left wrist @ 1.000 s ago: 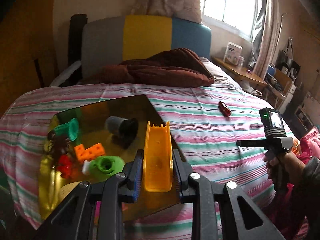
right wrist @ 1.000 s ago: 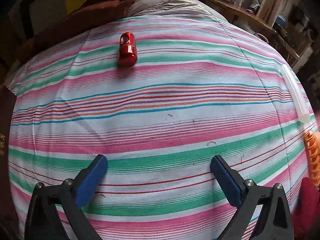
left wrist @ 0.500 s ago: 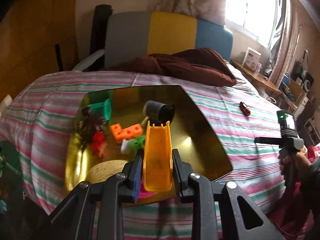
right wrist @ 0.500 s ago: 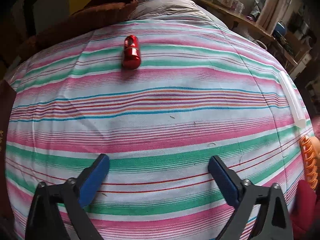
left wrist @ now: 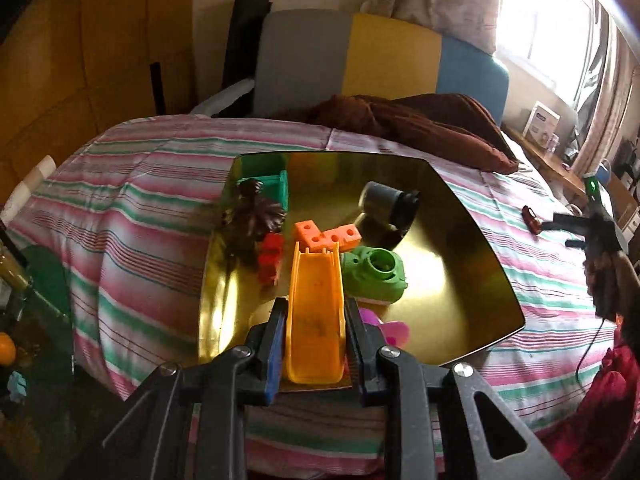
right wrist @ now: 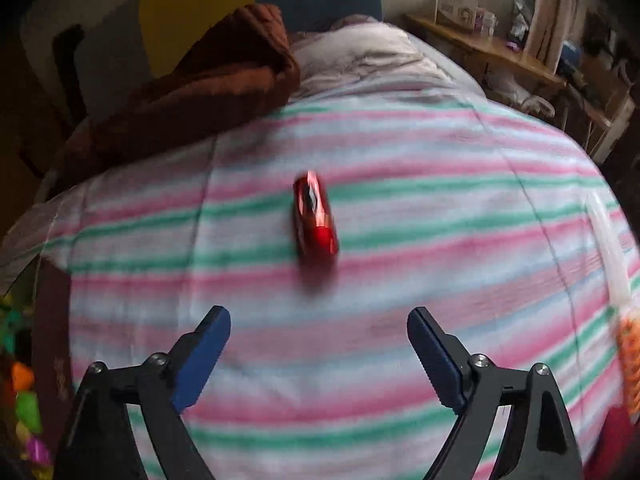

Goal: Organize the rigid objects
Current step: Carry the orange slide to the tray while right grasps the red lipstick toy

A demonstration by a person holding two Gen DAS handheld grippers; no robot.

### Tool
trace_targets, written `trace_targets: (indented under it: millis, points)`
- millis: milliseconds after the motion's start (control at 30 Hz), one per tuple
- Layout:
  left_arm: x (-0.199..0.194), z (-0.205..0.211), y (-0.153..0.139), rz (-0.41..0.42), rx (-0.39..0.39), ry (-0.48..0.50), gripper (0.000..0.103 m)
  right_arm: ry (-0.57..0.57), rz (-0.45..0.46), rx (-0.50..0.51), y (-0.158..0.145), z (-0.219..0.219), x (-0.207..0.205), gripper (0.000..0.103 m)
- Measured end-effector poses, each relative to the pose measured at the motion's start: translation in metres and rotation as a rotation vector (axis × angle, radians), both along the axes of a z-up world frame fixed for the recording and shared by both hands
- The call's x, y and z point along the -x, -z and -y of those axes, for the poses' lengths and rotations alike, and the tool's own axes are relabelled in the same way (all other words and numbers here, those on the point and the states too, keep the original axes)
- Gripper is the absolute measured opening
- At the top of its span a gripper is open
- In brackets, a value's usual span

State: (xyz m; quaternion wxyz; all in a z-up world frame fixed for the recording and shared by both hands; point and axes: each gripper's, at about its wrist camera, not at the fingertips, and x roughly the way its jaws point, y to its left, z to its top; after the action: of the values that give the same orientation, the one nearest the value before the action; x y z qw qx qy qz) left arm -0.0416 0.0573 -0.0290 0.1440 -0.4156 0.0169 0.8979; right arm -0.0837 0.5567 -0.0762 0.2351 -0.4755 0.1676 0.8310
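Striped bedspread (left wrist: 160, 184) bearing a gold mirrored tray (left wrist: 460, 240). On the tray: a green ring-shaped toy (left wrist: 376, 272), a grey-and-black cylinder (left wrist: 390, 202), an orange perforated block (left wrist: 326, 236) and a small red block (left wrist: 270, 256). The left gripper (left wrist: 314, 344) is clenched on an orange toy slide (left wrist: 316, 316), held over the tray's near edge. The right gripper (right wrist: 318, 354) is spread wide, holding nothing, above the bedspread; a red metallic capsule (right wrist: 314, 216) lies just ahead of it, untouched.
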Motion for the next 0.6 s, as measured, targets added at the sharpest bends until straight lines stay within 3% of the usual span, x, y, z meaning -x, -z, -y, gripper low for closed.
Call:
trace_targets:
  millis: [267, 300, 333, 367, 400, 600]
  points:
    - [0.008, 0.0, -0.005, -0.012, 0.043, -0.027, 0.026, -0.008, 0.103, -0.111, 0.025, -0.02, 0.058, 0.088]
    - [0.009, 0.0, -0.005, -0.01, 0.046, -0.029, 0.026, -0.012, 0.127, -0.101, 0.031, -0.022, 0.061, 0.073]
    - [0.01, -0.001, -0.005, -0.01, 0.048, -0.03, 0.026, -0.025, 0.134, -0.066, 0.037, -0.023, 0.061, 0.068]
    - [0.01, -0.002, -0.005, -0.01, 0.05, -0.029, 0.026, -0.032, 0.099, -0.05, 0.034, -0.021, 0.06, 0.042]
    - [0.01, -0.003, -0.005, -0.011, 0.052, -0.028, 0.026, -0.054, 0.09, -0.042, 0.032, -0.018, 0.059, 0.026]
    - [0.007, -0.009, -0.007, -0.019, 0.037, -0.003, 0.026, -0.239, 0.177, -0.101, 0.03, 0.039, 0.037, 0.026]
